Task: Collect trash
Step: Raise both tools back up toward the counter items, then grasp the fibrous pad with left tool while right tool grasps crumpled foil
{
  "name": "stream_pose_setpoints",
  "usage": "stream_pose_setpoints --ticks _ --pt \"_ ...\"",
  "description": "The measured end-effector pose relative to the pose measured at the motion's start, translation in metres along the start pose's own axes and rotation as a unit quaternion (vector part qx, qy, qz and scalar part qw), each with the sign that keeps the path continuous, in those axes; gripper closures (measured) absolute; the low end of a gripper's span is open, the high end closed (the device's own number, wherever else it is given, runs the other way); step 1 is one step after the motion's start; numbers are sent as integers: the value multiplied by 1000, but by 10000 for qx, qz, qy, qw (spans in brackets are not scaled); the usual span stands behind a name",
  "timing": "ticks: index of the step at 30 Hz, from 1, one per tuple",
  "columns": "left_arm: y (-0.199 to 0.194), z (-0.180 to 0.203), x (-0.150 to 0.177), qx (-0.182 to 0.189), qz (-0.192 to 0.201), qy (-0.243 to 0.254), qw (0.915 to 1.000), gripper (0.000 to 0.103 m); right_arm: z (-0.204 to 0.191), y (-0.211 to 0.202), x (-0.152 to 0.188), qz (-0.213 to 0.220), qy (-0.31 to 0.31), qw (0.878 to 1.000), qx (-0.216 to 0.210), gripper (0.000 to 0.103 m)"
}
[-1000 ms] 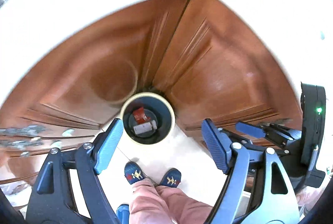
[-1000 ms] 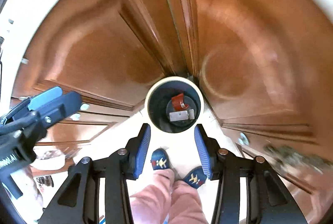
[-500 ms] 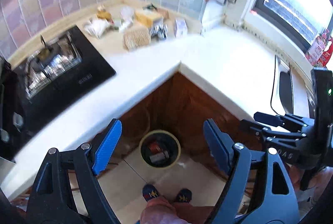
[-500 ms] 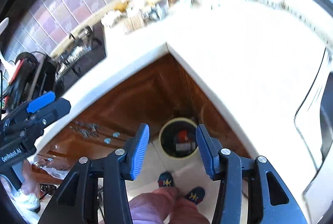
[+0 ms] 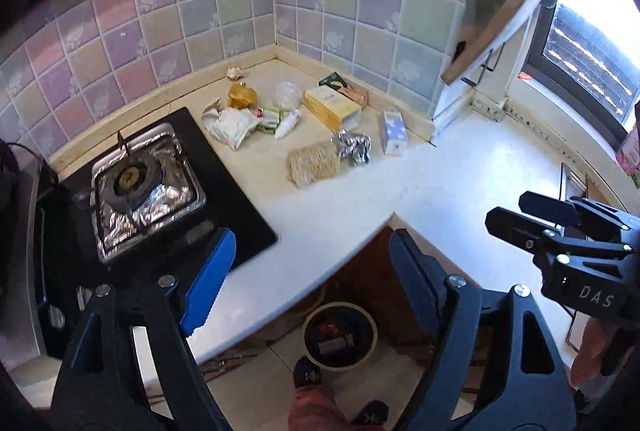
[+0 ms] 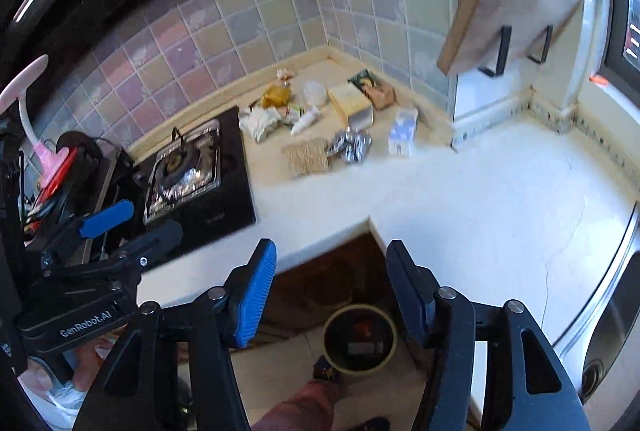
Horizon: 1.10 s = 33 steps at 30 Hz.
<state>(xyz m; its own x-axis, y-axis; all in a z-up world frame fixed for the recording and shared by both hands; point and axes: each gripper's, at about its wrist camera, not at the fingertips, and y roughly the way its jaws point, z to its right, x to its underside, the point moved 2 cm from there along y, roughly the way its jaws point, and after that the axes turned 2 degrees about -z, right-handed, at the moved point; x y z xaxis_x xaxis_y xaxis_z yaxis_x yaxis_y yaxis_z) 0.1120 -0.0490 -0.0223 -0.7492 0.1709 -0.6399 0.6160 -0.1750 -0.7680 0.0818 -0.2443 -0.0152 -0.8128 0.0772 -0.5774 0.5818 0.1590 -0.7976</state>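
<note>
Left gripper [image 5: 308, 279]: we hold its jaws wide apart, nothing between them; the right gripper shows at its far right.
Right gripper [image 6: 330, 289]: we hold its jaws apart and empty.
Trash bin [image 5: 340, 334]: on the floor below both pairs of jaws, scraps inside.
Trash pile [image 5: 296, 123]: on the counter [image 5: 460, 191] well ahead of the jaws; crumpled foil [image 5: 353, 147], yellow box [image 5: 331, 108], white wrapper [image 5: 230, 125].
Stove [image 5: 146, 187]: ahead and left of the jaws.
</note>
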Motion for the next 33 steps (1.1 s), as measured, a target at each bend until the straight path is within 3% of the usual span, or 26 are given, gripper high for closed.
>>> stream_pose_setpoints --ticks 5,13,21,33 --pt "39 -19 -42 139 -106 99 9998 27 -5 31 -51 118 156 9997 146 42" --pt "131 -49 -99 468 -346 406 9975 27 2 129 -112 -247 527 9975 412 42" --pt "208 -64 -114 749 -740 634 9924 27 16 222 -133 -612 978 9920 507 42" --pt "292 -61 -104 1083 -1369 1156 9778 27 41 311 -135 -1214 1700 9766 520 42"
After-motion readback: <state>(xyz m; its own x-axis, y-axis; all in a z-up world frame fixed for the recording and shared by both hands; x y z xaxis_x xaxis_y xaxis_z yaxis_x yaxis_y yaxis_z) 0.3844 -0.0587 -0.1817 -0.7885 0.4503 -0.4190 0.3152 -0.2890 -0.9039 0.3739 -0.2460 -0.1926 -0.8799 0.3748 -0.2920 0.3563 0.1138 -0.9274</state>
